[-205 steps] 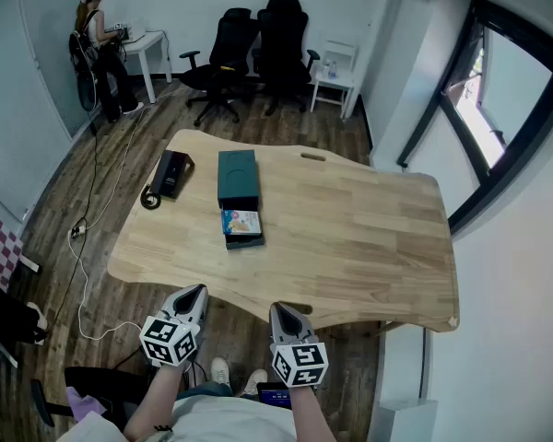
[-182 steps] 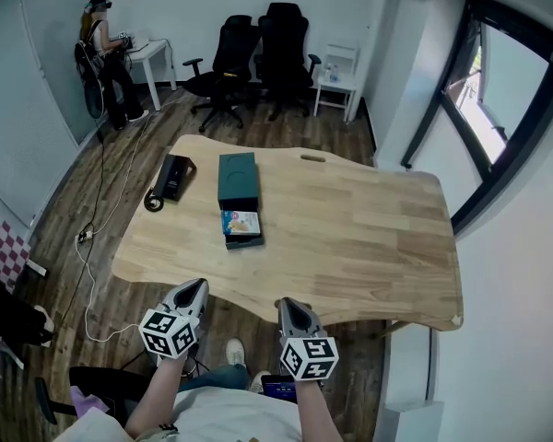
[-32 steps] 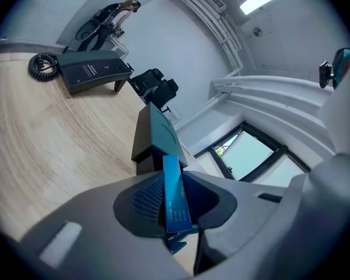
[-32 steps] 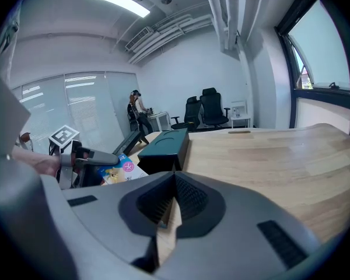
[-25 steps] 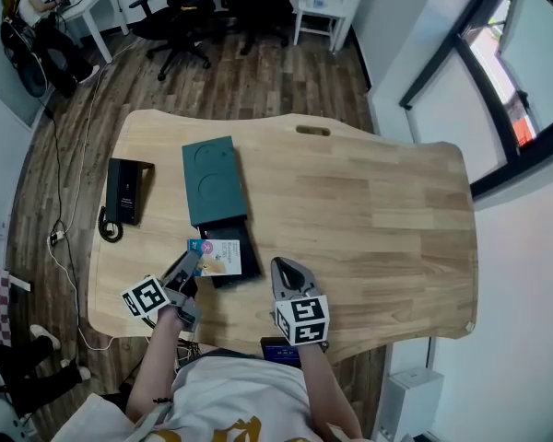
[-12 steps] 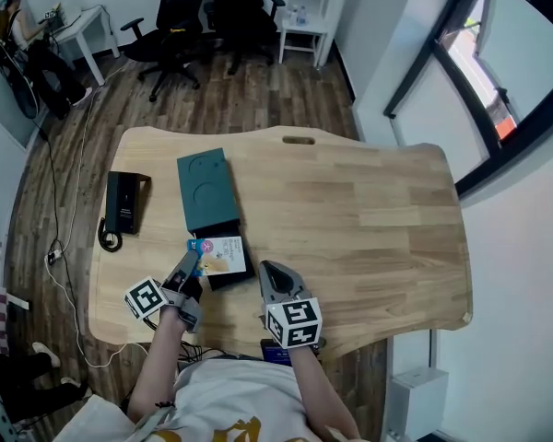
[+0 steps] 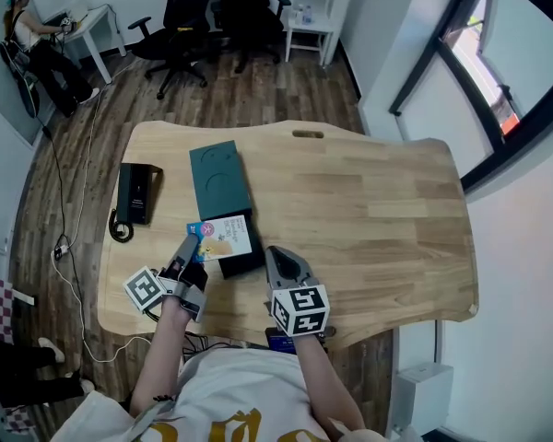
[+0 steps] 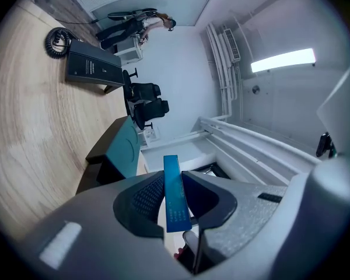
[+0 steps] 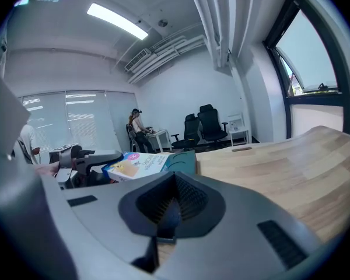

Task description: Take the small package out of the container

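Blue-edged small package (image 7: pixel 229 238) clamped in left tool (image 7: pixel 192 245), over container (image 7: pixel 218 180), right tool (image 7: pixel 275 256) closed, empty

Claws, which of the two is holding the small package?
The left claw: its jaws are clamped on the edge of the small package. The right claw is shut with nothing between its jaws.

In the head view, the small package (image 7: pixel 223 238) covered most of the container's (image 7: pixel 219 184) open tray, so nothing beneath it could be seen, and its print was too small to read. The left gripper view showed the package only edge-on between the left gripper's (image 8: pixel 174 182) jaws, hiding both faces. 2 office chairs (image 7: pixel 198 7) were cut off by the head view's top edge. At its bottom centre, a dark device (image 7: pixel 278 343) sat mostly hidden behind the right gripper (image 7: pixel 278 261).
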The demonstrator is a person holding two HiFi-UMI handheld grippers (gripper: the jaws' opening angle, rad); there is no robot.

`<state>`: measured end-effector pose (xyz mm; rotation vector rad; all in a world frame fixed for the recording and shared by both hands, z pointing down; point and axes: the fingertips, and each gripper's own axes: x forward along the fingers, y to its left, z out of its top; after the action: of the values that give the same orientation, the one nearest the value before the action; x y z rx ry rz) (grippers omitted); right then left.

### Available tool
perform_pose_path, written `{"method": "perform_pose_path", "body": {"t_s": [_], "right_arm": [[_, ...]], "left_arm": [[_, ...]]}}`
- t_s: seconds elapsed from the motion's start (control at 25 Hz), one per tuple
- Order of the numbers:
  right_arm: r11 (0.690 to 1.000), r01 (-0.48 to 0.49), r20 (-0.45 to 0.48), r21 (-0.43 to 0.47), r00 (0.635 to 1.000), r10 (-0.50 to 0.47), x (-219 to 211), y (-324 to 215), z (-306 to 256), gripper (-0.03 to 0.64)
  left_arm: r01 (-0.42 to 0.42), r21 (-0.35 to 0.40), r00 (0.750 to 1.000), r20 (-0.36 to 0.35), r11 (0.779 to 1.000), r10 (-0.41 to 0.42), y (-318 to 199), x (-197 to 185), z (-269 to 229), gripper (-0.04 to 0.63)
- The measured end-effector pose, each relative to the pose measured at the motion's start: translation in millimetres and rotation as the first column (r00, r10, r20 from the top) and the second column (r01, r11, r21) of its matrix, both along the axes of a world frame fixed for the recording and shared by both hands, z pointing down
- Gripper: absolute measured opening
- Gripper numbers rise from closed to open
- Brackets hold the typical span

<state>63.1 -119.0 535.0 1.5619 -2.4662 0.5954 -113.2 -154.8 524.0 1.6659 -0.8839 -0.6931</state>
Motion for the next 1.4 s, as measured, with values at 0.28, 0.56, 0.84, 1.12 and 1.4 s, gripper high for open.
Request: {"method": "perform_pose_path", "body": {"t_s": [0.28, 0.56, 0.84, 1.12, 1.4], "right_arm": [[1.0, -0.002, 0.003, 0.026, 1.0, 0.002, -8, 7, -12, 0.003], [0.999, -0.017, 0.002, 0.035, 1.0, 0.017, -8, 10, -19, 0.003], [0.999, -0.027, 0.004, 0.028, 1.0, 0.027, -9, 16, -17, 0.003], [0.999, -0.046, -0.018, 0.02, 0.999, 0.047, 6, 22, -13, 0.003], [0.998, -0.053, -0.032, -0.015, 0.998, 0.053, 15, 24, -4, 0.003]], "left_arm": [[-0.023, 0.035, 1.0, -0.018, 0.999, 0.024, 7, 1, -19, 0.095], [-0.025, 0.052, 0.999, -0.041, 0.998, 0.027, 14, -4, -26, 0.097], [-0.031, 0.031, 0.998, -0.049, 0.999, 0.032, 21, -4, -20, 0.095], [-0.062, 0.06, 0.998, 0.015, 0.996, 0.061, 21, 5, -23, 0.095], [-0.075, 0.048, 0.996, 0.041, 0.996, 0.074, 23, 10, -19, 0.095]]}}
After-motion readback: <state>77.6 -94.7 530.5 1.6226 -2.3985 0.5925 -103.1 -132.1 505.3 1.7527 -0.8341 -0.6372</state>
